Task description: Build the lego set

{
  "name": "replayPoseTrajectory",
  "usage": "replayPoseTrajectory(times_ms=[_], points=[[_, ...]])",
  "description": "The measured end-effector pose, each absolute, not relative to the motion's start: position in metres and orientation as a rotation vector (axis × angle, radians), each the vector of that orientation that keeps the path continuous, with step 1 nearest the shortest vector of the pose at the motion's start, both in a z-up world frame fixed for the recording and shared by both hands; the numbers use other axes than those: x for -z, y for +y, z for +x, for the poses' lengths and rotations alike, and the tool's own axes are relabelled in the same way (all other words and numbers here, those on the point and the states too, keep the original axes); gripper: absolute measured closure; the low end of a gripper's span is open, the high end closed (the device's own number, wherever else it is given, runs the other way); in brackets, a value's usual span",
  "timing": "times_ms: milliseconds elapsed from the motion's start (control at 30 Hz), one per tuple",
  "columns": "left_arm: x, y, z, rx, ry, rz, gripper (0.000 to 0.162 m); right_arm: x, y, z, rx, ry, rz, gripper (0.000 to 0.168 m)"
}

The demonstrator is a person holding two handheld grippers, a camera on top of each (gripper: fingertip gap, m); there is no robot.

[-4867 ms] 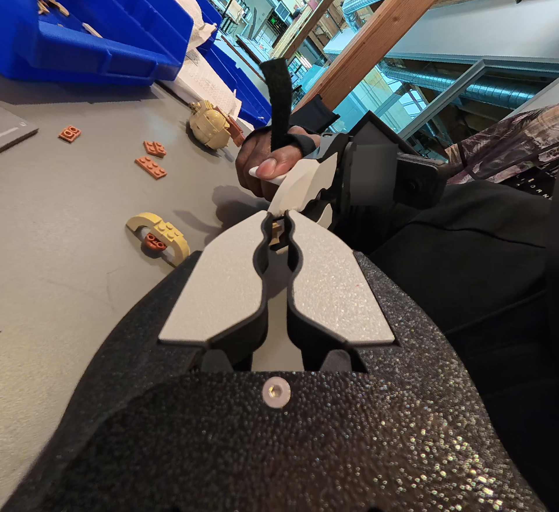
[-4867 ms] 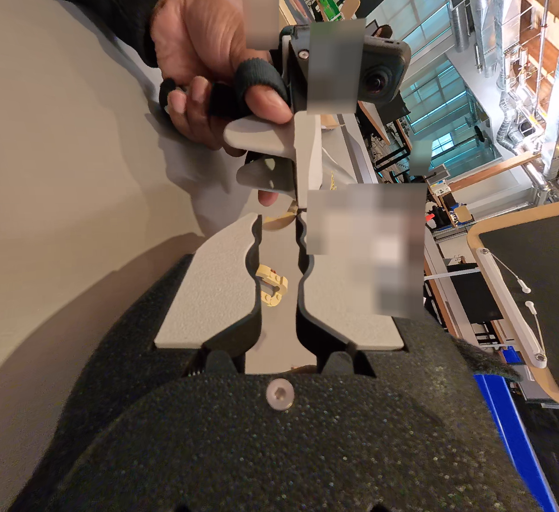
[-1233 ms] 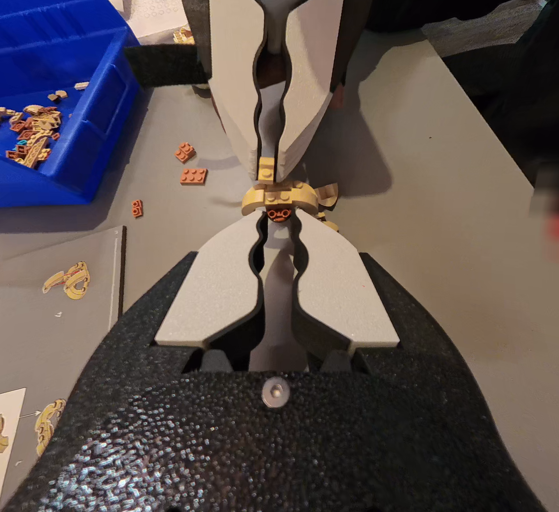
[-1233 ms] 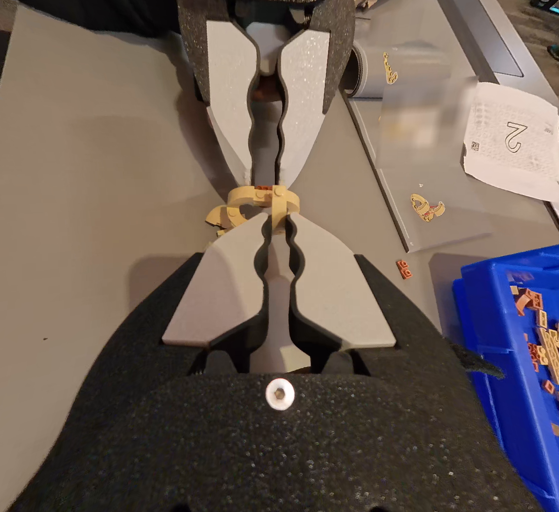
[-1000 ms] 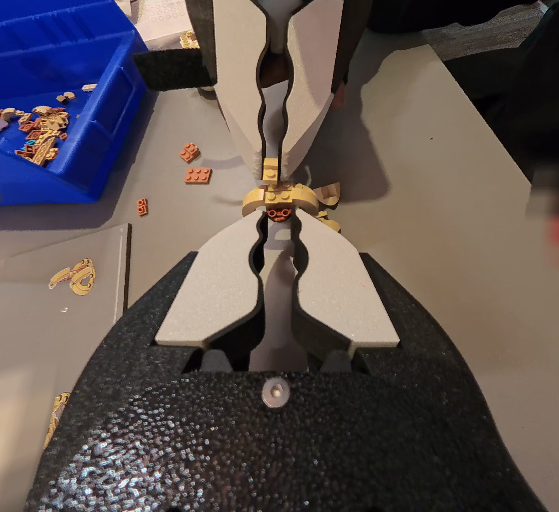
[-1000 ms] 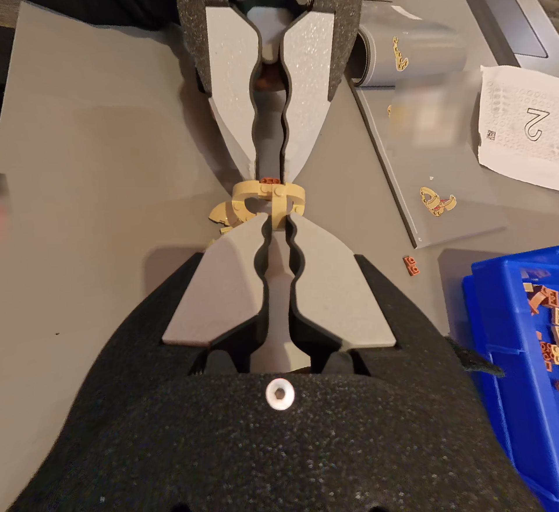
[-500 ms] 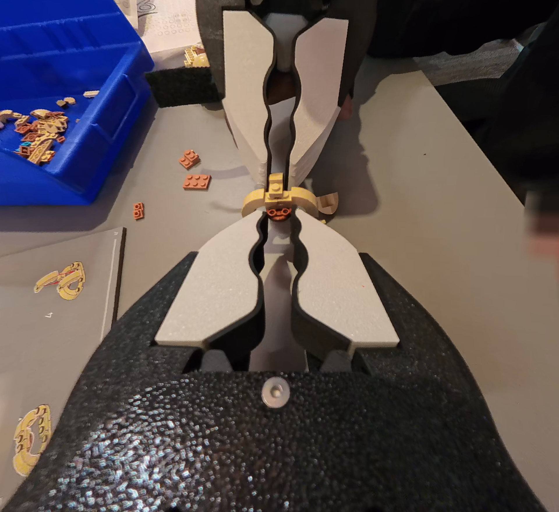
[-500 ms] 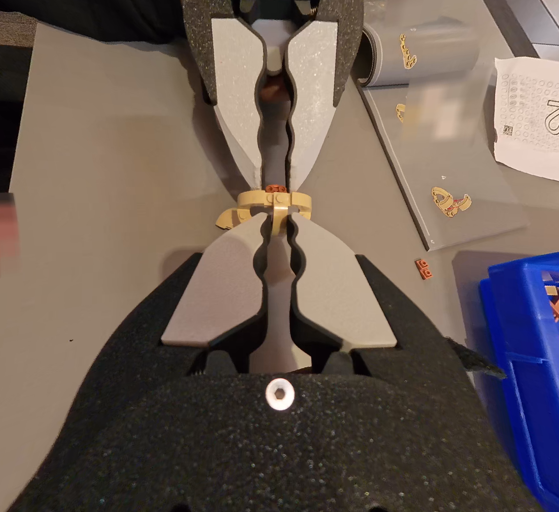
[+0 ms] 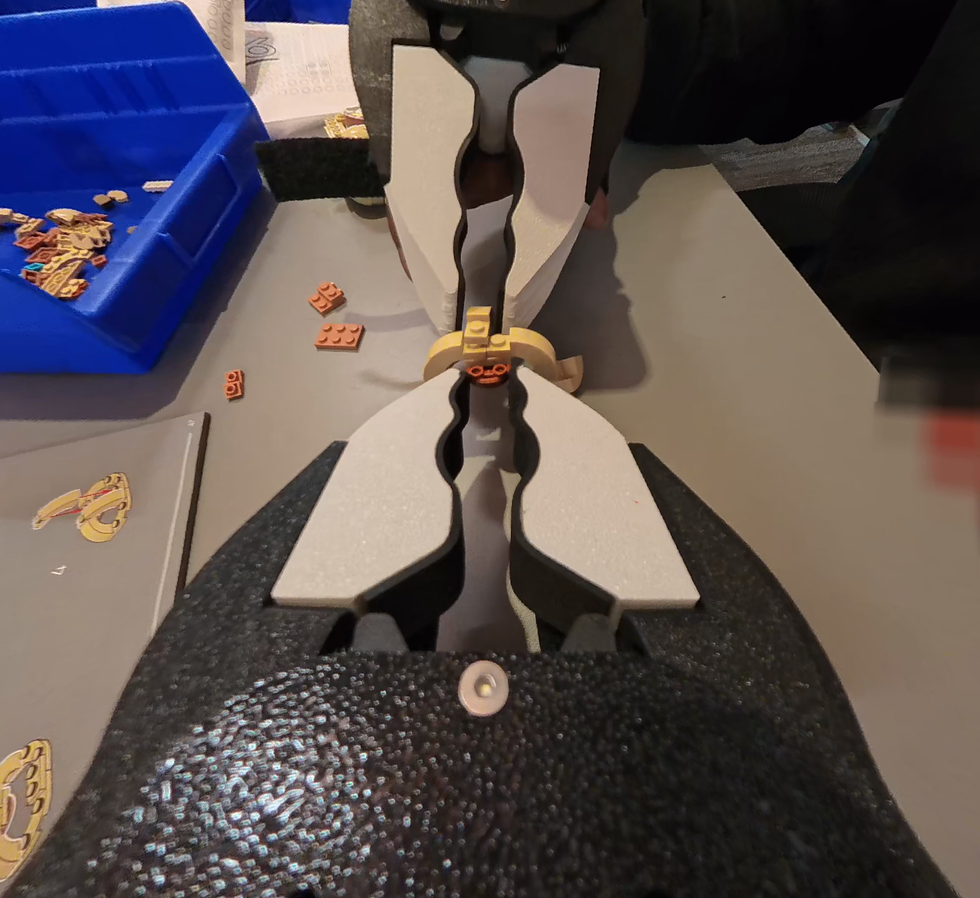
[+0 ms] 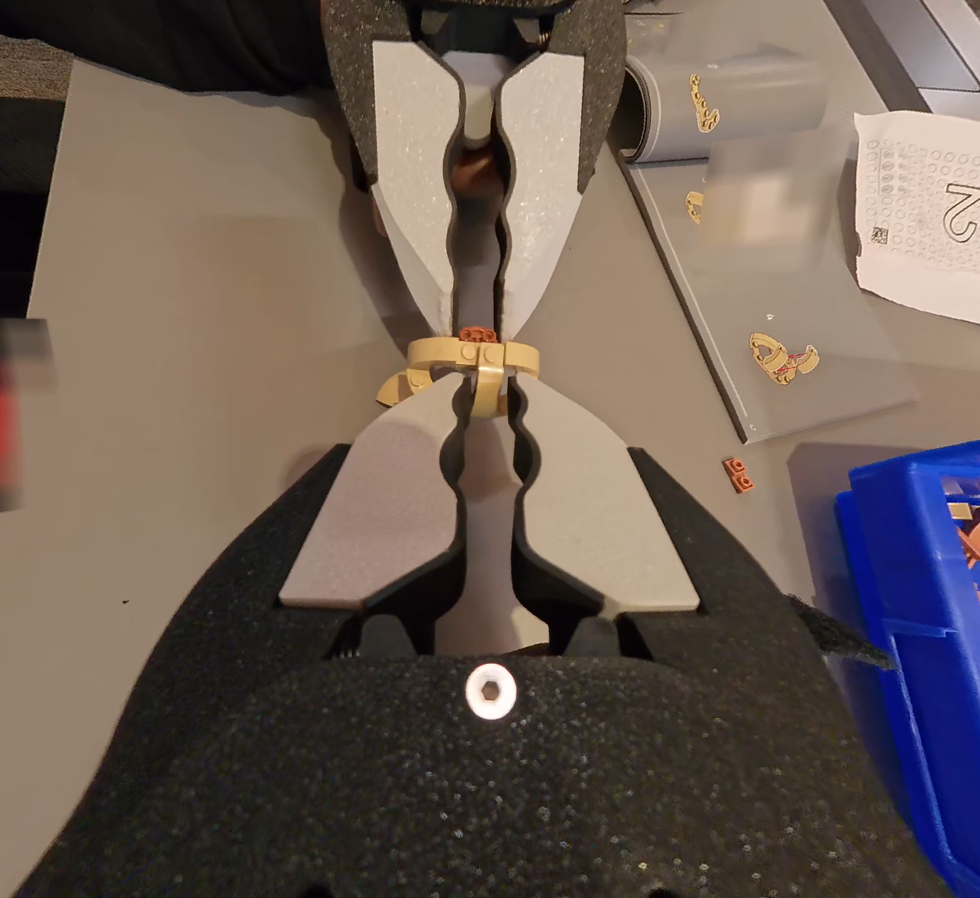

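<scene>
Closer now, the two grippers meet tip to tip at frame centre.
Left gripper (image 9: 483, 378) is nearly closed, pinching a reddish-brown round piece (image 9: 488, 373) under the tan lego arch (image 9: 490, 346); right gripper (image 10: 481, 384) is nearly closed on a tan curved piece (image 10: 487, 389) pressed to the arch's top. Reddish-brown plates (image 9: 339, 336) lie left, beside a blue bin (image 9: 122, 215), upper left.

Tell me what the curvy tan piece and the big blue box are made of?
The curvy tan piece looks like hard, smooth plastic: it has moulded round studs and a slight shine. The big blue box also looks like plastic, thicker and glossy, with moulded ridges along its wall. Both are guesses from how they look.
</scene>
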State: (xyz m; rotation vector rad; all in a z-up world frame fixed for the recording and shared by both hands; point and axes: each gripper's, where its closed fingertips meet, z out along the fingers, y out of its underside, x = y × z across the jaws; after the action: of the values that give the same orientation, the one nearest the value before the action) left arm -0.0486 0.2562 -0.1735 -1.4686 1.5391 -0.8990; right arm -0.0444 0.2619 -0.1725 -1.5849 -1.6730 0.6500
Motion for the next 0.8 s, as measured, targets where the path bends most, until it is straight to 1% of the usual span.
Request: replayPoseTrajectory(times_ms=[167, 300, 500, 800], points=[[0.171, 0.256, -0.049, 0.921, 1.528, -1.462, 0.149, 0.171, 0.261, -0.045, -0.659, -1.669, -1.579, 0.156], [0.171, 0.254, -0.048, 0.933, 1.535, -1.458, 0.149, 0.171, 0.259, -0.046, -0.663, -1.677, -1.579, 0.16], [0.166, 0.255, -0.049, 0.963, 1.507, -1.439, 0.149, 0.165, 0.257, -0.047, -0.658, -1.674, -1.581, 0.156], [0.157, 0.254, -0.05, 1.013, 1.47, -1.401, 0.149, 0.157, 0.256, -0.05, -0.646, -1.664, -1.571, 0.155]])
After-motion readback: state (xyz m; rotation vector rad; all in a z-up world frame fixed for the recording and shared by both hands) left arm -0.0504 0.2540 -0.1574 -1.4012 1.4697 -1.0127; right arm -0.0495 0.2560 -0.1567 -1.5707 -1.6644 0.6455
